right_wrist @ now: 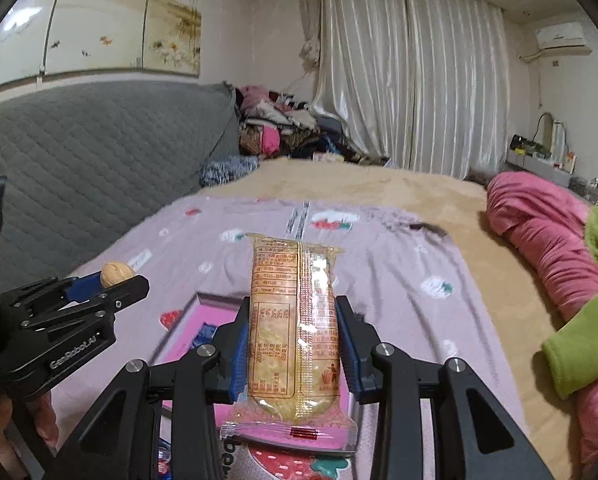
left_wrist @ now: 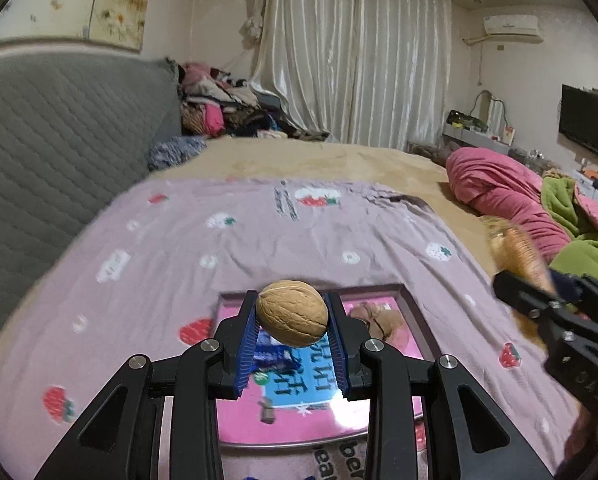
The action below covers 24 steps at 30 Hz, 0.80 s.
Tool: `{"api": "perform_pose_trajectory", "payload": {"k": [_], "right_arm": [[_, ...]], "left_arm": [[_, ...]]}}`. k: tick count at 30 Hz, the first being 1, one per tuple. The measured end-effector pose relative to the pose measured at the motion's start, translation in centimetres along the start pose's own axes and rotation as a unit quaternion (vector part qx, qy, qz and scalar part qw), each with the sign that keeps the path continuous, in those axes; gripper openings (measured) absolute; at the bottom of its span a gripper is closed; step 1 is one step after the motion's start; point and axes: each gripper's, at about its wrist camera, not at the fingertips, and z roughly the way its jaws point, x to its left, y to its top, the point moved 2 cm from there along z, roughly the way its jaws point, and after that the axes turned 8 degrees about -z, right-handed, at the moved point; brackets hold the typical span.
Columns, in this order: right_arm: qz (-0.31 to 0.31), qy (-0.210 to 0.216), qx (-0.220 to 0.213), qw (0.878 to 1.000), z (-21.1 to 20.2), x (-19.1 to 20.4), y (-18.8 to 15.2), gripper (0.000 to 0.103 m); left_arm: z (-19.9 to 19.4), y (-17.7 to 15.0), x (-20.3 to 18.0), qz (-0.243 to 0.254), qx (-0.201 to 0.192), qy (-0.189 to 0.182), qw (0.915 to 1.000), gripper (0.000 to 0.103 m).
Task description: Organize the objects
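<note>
My left gripper point(left_wrist: 292, 320) is shut on a tan walnut point(left_wrist: 292, 313), held in the air above a pink tray point(left_wrist: 413, 312) that lies on the lilac strawberry-print sheet point(left_wrist: 171, 264). The tray holds a blue packet point(left_wrist: 299, 380) and another walnut point(left_wrist: 379, 320). In the right wrist view my right gripper point(right_wrist: 292, 340) is shut on a clear-wrapped packet of crackers point(right_wrist: 293, 332), which stands lengthwise between the blue pads above the same tray point(right_wrist: 203, 312). The left gripper with its walnut point(right_wrist: 115, 275) shows at the left there. The right gripper point(left_wrist: 547, 300) shows blurred at the right edge of the left wrist view.
A grey quilted headboard point(left_wrist: 59, 140) runs along the left. A pink duvet point(left_wrist: 499, 196) and a green blanket point(left_wrist: 579, 248) lie heaped at the right. Piled clothes point(left_wrist: 227, 108) sit beyond the bed near white curtains point(left_wrist: 359, 60). A tan blanket point(left_wrist: 319, 160) covers the far half of the bed.
</note>
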Motion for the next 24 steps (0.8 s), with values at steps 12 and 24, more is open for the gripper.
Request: {"api": "perform_pose_trajectory", "payload": {"k": [12, 24], "right_arm": [[0.017, 0.021, 0.109, 0.994, 10.4, -1.1, -7.5, 0.039], [-0.002, -0.006, 0.183, 0.983, 14.5, -1.0, -11.2, 0.039]], "left_arm": [[10.0, -7.1, 3.6, 0.001, 0.087, 0.016, 0.9961, 0.033], [13.7, -10.1, 4.0, 0.016, 0.145, 0.007, 0.9893, 0.033]]}}
